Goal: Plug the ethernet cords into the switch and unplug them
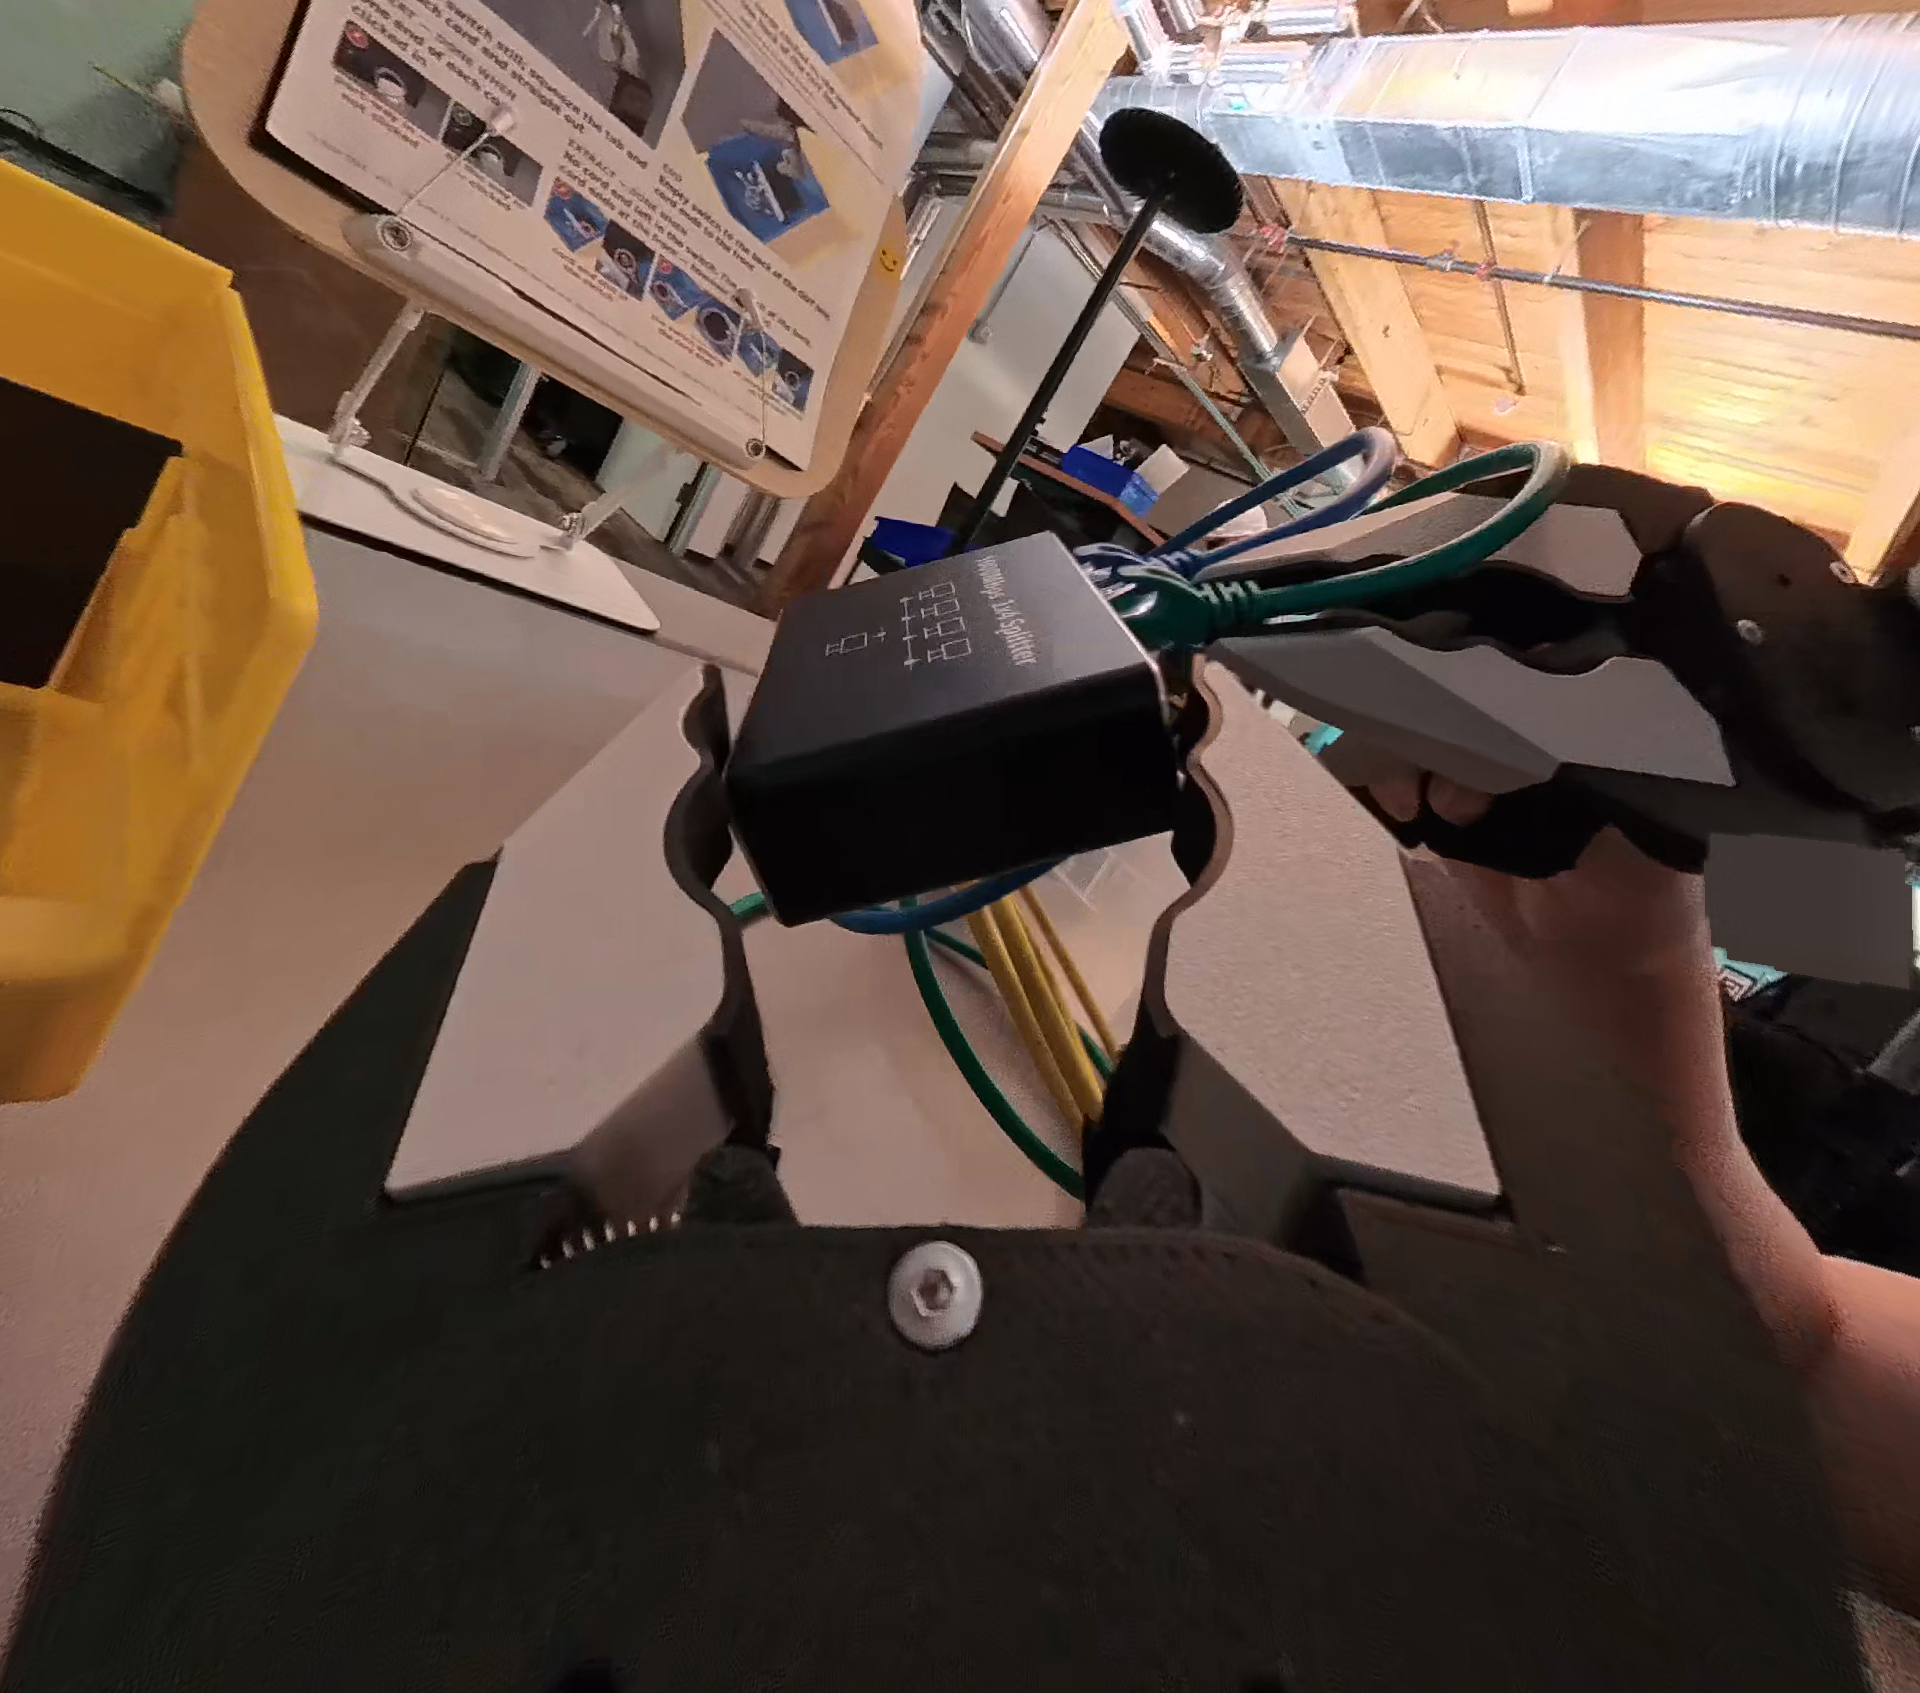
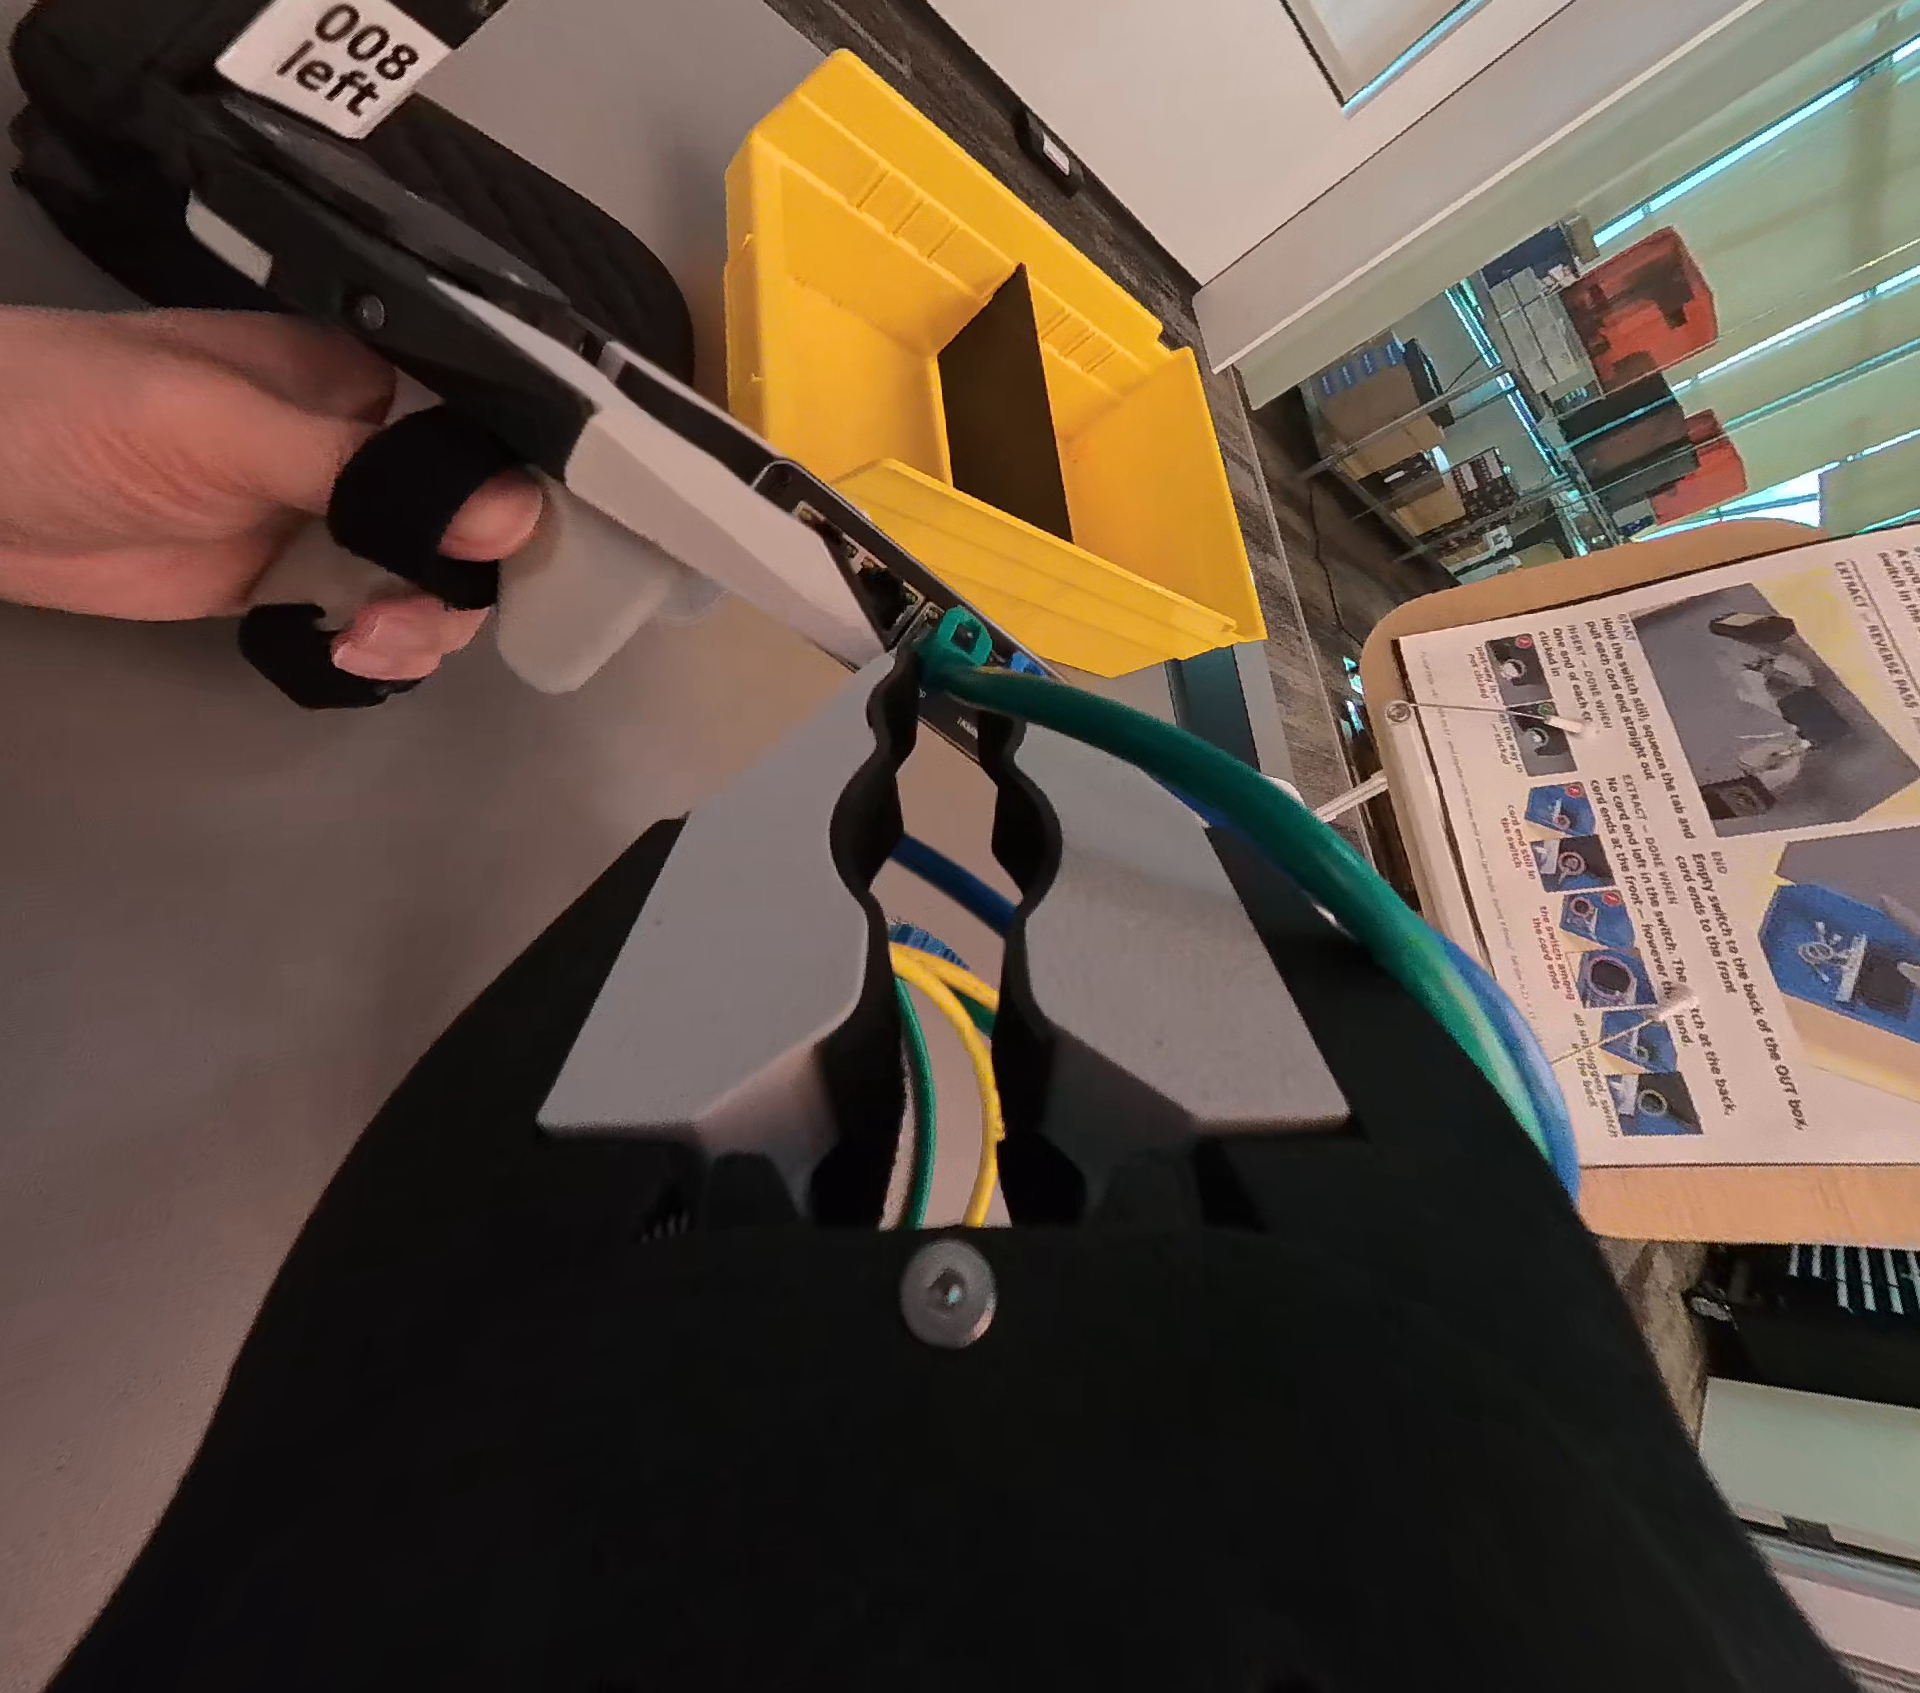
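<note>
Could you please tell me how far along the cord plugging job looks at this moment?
Done: the blue cord looks seated in the switch, which the left gripper clamps. In hand: the right gripper pinches the green cord at its plug, right at a port. Left: yellow cords lie loose below.

Yellow bin (image 2: 997, 396) with black divider (image 2: 1003, 407), near propped instruction sheet (image 2: 1662, 843) on grey table (image 2: 312, 864).
</note>
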Motion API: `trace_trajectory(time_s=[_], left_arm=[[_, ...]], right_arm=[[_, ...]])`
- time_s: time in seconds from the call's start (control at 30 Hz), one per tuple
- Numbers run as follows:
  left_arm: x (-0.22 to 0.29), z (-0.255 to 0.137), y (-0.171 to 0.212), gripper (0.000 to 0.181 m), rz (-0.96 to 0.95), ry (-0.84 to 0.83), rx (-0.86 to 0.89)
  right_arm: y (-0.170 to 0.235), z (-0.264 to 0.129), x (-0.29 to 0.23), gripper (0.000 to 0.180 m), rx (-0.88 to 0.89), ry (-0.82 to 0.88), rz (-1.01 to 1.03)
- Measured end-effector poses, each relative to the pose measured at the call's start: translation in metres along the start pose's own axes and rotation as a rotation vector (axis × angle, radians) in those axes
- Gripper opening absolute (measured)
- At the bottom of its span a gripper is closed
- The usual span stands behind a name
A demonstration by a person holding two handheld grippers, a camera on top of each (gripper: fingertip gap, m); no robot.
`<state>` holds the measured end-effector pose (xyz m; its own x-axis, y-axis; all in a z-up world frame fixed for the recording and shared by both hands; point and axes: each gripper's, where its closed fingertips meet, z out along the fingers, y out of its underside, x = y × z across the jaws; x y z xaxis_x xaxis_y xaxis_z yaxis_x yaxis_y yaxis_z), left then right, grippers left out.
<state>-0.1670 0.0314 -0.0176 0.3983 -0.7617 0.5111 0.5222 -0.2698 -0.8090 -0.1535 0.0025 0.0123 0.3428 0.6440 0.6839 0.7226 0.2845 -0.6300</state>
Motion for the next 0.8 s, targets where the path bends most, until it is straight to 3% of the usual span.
trace_trajectory(time_s=[0.03,0.2,0.5,0.67,0.8], left_arm=[[0.000,0.001,0.001,0.088,-0.008,-0.004,0.001],[-0.003,-0.001,0.004,0.080,-0.155,0.034,0.000],[-0.003,-0.011,-0.015,0.078,-0.048,-0.023,0.085],[-0.011,-0.010,-0.001,0.077,-0.262,0.010,0.053],[-0.012,-0.009,0.001,0.077,-0.292,0.015,0.051]], right_arm=[[0.000,0.000,0.000,0.010,0.003,-0.001,0.007],[0.003,0.003,-0.001,0.010,0.010,-0.035,0.059],[0.000,0.005,-0.003,0.011,0.043,-0.070,0.117],[0.012,0.008,-0.010,0.010,-0.025,-0.110,0.048],[0.013,0.006,-0.014,0.017,-0.036,-0.142,0.033]])
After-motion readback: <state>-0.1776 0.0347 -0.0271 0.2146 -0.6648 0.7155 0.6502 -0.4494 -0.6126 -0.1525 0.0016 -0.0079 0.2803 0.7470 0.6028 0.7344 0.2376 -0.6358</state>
